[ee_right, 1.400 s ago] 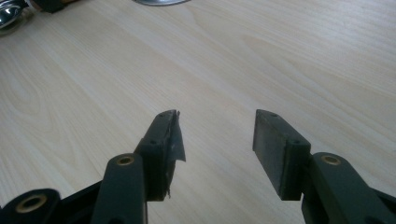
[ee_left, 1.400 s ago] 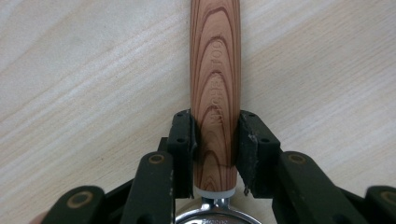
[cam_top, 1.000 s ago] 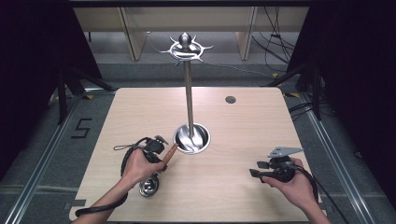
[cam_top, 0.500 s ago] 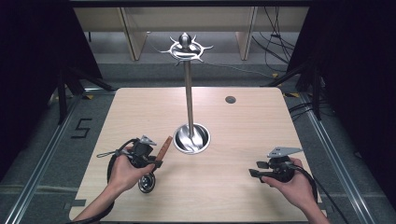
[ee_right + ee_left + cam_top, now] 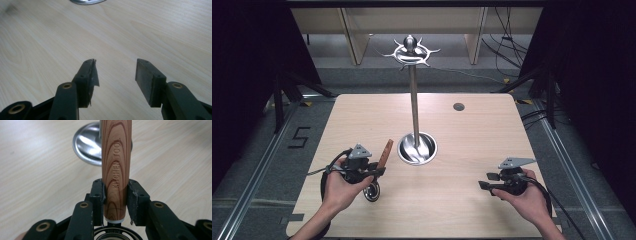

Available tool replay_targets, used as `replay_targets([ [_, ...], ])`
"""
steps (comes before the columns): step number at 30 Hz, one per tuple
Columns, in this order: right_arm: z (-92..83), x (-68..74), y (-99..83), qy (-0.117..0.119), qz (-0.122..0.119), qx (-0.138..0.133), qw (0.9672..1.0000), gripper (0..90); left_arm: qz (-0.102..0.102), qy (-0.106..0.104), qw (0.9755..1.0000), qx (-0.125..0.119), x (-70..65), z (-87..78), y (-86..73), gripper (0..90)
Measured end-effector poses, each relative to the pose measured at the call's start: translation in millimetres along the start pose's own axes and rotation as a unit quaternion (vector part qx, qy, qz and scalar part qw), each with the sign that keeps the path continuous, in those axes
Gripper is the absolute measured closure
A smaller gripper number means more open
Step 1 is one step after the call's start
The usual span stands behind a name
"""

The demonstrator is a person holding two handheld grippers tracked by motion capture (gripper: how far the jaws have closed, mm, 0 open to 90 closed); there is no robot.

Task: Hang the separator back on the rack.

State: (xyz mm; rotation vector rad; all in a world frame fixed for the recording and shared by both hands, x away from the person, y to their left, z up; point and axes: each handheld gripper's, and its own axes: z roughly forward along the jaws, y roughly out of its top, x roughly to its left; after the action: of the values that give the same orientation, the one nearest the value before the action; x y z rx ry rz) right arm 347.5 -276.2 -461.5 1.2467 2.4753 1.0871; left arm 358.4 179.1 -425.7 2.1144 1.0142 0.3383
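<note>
A kitchen tool with a wooden handle (image 5: 116, 157) stands between the pads of my left gripper (image 5: 116, 192), which is shut on its lower part. In the high view the left gripper (image 5: 379, 170) is at the front left of the table. The handle (image 5: 387, 150) slants up toward the stand, and the tool's round metal head (image 5: 372, 192) sits low beneath the hand. A tall metal stand (image 5: 413, 100) with a ring of hooks (image 5: 411, 50) on top rises from a shiny round base (image 5: 417, 148) at mid table. My right gripper (image 5: 484, 184) rests open at the front right, its jaws (image 5: 116, 72) holding nothing.
The light wooden table (image 5: 472, 135) has a small dark round hole (image 5: 458, 106) near its far right. The stand's base (image 5: 87, 147) lies just beyond the held handle. Metal rails and cables run along the floor on both sides.
My left gripper has drawn a little to the left and risen with the tool, and the wooden handle now tilts more upright. The right hand has stayed where it was.
</note>
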Motion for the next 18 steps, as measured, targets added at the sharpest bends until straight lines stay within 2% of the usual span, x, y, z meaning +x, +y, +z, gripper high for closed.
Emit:
replay_targets([
  [1,0.0,0.0,0.0,0.000,0.000,0.000,1.0000,50.8,0.000,0.000,1.0000,0.000,0.0,0.0,0.0,68.0],
  [2,0.0,0.0,0.1,0.000,0.000,0.000,1.0000,50.9,-0.001,0.008,0.9995,-0.032,-3.3,-2.3,1.4,68.0],
  [4,-0.2,0.6,0.1,0.000,0.005,0.000,1.0000,50.9,0.002,0.015,0.9984,-0.054,-4.3,-5.5,3.2,68.0],
  [5,-0.2,-0.4,0.3,-0.001,-0.002,-0.001,1.0000,50.8,0.004,0.015,0.9980,-0.061,-4.3,-7.6,3.9,68.0],
  [6,-0.2,-0.3,0.3,-0.001,-0.001,-0.001,1.0000,50.9,-0.004,0.015,0.9971,-0.075,-5.4,-7.8,4.3,68.0],
  [7,-0.3,0.1,0.2,-0.001,0.002,-0.001,1.0000,50.9,-0.003,0.023,0.9965,-0.081,-5.8,-9.4,4.8,68.0],
  [9,-0.3,-0.7,0.6,0.001,-0.003,-0.003,1.0000,50.9,0.005,0.022,0.9957,-0.090,-4.5,-12.1,5.0,68.0],
  [10,-0.6,0.4,0.5,0.001,0.004,-0.002,1.0000,50.9,-0.003,0.023,0.9946,-0.101,-5.8,-12.3,5.3,68.0],
  [12,-0.3,-1.5,0.7,0.001,-0.007,-0.005,1.0000,50.9,0.000,0.020,0.9934,-0.113,-6.2,-13.5,5.8,68.0],
  [15,-0.2,-0.9,0.6,0.001,-0.003,-0.005,1.0000,50.9,0.001,0.021,0.9917,-0.127,-7.7,-15.1,6.5,68.0],
  [16,-0.2,-0.7,0.7,0.001,-0.002,-0.004,1.0000,51.0,0.004,0.013,0.9909,-0.134,-7.5,-15.1,6.8,68.0],
  [18,-0.1,-0.7,0.7,0.001,-0.001,-0.004,1.0000,50.9,0.006,0.013,0.9899,-0.141,-8.3,-16.0,7.2,67.9],
])
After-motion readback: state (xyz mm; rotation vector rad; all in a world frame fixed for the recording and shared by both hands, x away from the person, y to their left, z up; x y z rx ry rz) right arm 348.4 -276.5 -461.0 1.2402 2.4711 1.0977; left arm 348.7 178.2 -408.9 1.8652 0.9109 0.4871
